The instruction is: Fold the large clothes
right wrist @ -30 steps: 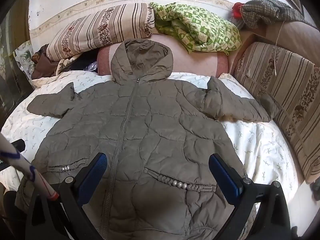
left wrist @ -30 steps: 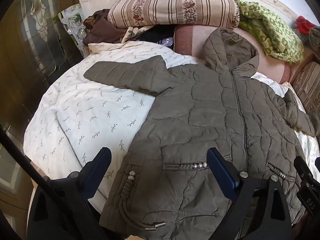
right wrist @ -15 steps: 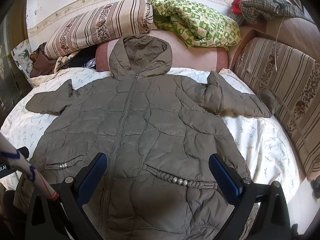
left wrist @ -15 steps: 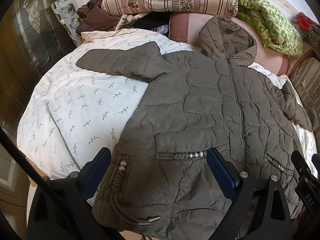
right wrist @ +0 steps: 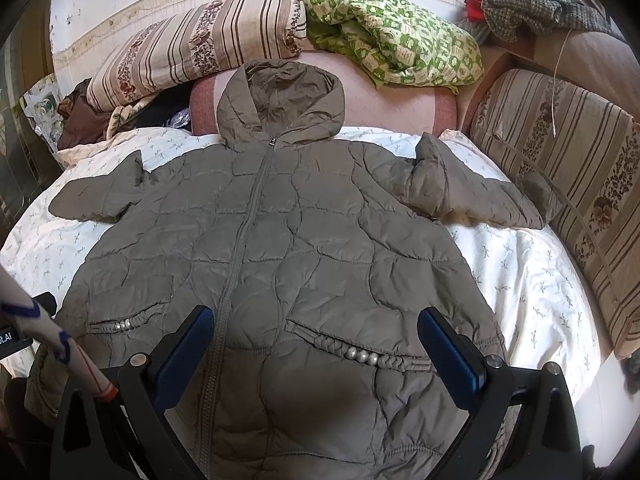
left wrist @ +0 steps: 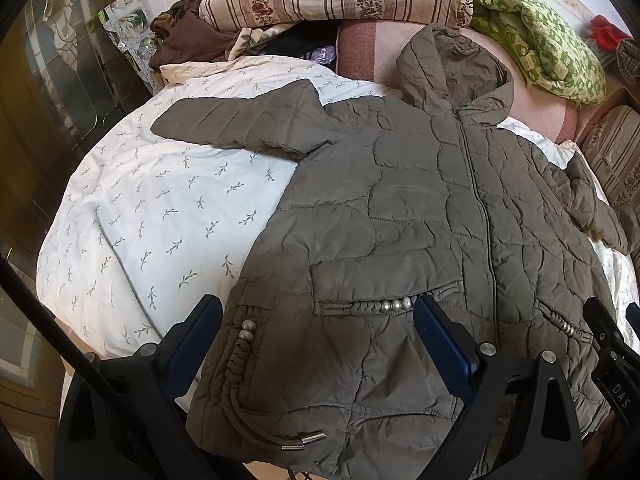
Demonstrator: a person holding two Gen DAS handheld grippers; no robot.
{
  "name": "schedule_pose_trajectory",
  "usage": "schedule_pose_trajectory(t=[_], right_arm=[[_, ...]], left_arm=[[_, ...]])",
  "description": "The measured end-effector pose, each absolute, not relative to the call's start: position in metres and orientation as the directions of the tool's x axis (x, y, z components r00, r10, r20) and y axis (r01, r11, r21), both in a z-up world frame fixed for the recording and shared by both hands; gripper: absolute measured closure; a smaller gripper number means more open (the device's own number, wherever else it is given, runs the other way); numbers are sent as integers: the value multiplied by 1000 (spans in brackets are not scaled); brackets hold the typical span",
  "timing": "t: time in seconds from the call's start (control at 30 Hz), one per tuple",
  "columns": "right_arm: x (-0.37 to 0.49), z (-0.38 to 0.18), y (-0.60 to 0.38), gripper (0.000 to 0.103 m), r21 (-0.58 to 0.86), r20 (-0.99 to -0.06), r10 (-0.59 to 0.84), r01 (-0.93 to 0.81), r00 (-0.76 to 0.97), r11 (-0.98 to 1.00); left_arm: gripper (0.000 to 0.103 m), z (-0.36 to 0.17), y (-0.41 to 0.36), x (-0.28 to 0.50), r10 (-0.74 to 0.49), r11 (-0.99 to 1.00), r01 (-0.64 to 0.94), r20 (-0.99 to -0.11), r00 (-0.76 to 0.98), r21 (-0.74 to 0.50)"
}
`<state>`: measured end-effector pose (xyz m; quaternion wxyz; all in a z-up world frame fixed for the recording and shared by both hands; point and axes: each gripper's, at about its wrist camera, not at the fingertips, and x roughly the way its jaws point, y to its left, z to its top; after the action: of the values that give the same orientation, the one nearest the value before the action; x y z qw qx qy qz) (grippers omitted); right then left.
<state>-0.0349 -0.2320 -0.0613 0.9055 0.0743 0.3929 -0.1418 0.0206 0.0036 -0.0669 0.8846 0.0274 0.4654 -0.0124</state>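
Note:
A large olive quilted hooded jacket (left wrist: 400, 216) lies front up and zipped on a white leaf-print bedsheet (left wrist: 160, 220), both sleeves spread out. It also shows in the right wrist view (right wrist: 304, 248). My left gripper (left wrist: 318, 332) is open and empty, above the jacket's lower left hem near the pearl-trimmed pocket (left wrist: 384, 306). My right gripper (right wrist: 316, 340) is open and empty, above the lower right front over the other pocket (right wrist: 360, 354). The hood (right wrist: 280, 100) rests against a pink bolster (right wrist: 400, 108).
A striped pillow (right wrist: 192, 56) and a green patterned blanket (right wrist: 392, 44) lie at the head. A striped cushion (right wrist: 568, 184) lines the right side. Brown clothes (left wrist: 184, 40) are piled at the far left. A dark glass door (left wrist: 48, 100) stands left of the bed.
Both grippers have moved forward and lower toward the jacket's hem; the jacket looks larger in the views. The jacket itself has not moved.

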Motion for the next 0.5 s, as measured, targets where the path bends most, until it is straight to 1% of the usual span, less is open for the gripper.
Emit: schedule_pose_trajectory(t=[0.5], right_arm=[[-39,-59,-223,0,12,-733,-197,302,651,953]], left_arm=[[7,-62,13,12,-12,999,44,-819,573,16]])
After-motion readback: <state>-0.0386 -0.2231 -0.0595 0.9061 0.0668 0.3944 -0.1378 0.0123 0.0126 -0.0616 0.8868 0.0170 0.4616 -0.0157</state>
